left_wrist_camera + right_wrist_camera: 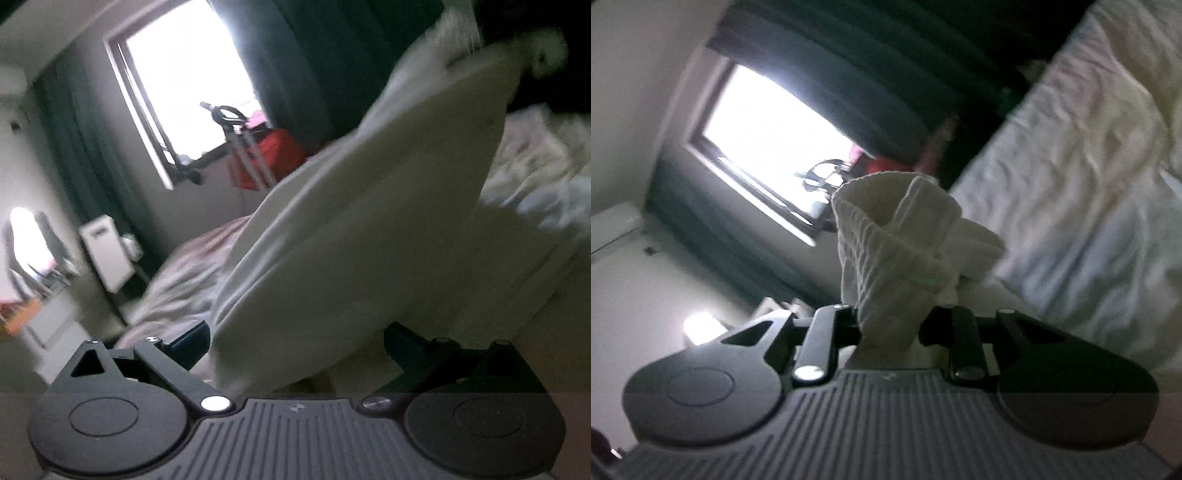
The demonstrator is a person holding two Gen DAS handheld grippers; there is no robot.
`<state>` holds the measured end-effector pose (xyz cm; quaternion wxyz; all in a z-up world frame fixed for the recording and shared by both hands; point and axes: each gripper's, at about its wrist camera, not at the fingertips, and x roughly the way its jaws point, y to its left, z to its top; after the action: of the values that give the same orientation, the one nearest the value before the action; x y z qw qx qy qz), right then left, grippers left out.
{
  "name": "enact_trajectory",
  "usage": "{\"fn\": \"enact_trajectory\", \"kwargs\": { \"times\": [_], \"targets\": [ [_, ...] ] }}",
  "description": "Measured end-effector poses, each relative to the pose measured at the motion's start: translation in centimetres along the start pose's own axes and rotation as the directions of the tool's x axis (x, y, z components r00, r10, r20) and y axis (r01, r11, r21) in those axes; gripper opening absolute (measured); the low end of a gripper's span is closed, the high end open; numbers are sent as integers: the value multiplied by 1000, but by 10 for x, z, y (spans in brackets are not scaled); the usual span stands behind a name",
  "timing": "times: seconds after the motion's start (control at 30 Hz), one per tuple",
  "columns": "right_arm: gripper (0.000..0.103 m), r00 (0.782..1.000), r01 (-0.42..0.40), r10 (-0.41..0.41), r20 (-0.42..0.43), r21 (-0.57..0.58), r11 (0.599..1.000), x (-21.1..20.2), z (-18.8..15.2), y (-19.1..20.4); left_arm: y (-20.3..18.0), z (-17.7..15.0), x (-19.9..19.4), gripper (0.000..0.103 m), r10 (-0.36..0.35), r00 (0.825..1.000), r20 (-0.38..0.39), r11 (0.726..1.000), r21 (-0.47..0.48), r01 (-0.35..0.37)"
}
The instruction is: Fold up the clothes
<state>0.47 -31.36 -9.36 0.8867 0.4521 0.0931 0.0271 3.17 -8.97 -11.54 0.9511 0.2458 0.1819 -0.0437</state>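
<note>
A white garment hangs stretched in the air above the bed. My left gripper is shut on its lower edge; the cloth runs from between the fingers up to the top right. My right gripper is shut on a ribbed white cuff of the garment, which sticks up between the fingers. Both views are tilted and blurred.
A rumpled pale bed lies below, also in the right wrist view. A bright window with dark green curtains is behind. A red bag on a trolley stands by the window. A white box is at the left wall.
</note>
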Motion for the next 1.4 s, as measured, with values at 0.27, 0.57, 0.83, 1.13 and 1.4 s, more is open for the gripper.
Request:
{"fn": "enact_trajectory", "kwargs": {
  "times": [0.27,0.57,0.83,1.13,1.4],
  "targets": [
    [26,998,33,-32,-63,13,999,4,2,-12,8,-3,13,102,159,987,-15,979,-125,-160],
    [32,948,277,-307,-84,-257,926,27,-28,-19,58,-18,9,102,39,988,-151,863,-492,-110],
    [93,923,328,-316,-218,20,945,28,-32,-75,67,-23,9,102,34,983,-181,851,-511,-123],
    [96,949,133,-141,-281,-49,990,35,-42,-45,82,-33,14,103,-26,973,-231,791,-600,-121],
    [78,918,231,-241,-314,-71,970,42,-50,-52,80,-31,16,103,-65,966,-249,795,-598,-100]
  ]
}}
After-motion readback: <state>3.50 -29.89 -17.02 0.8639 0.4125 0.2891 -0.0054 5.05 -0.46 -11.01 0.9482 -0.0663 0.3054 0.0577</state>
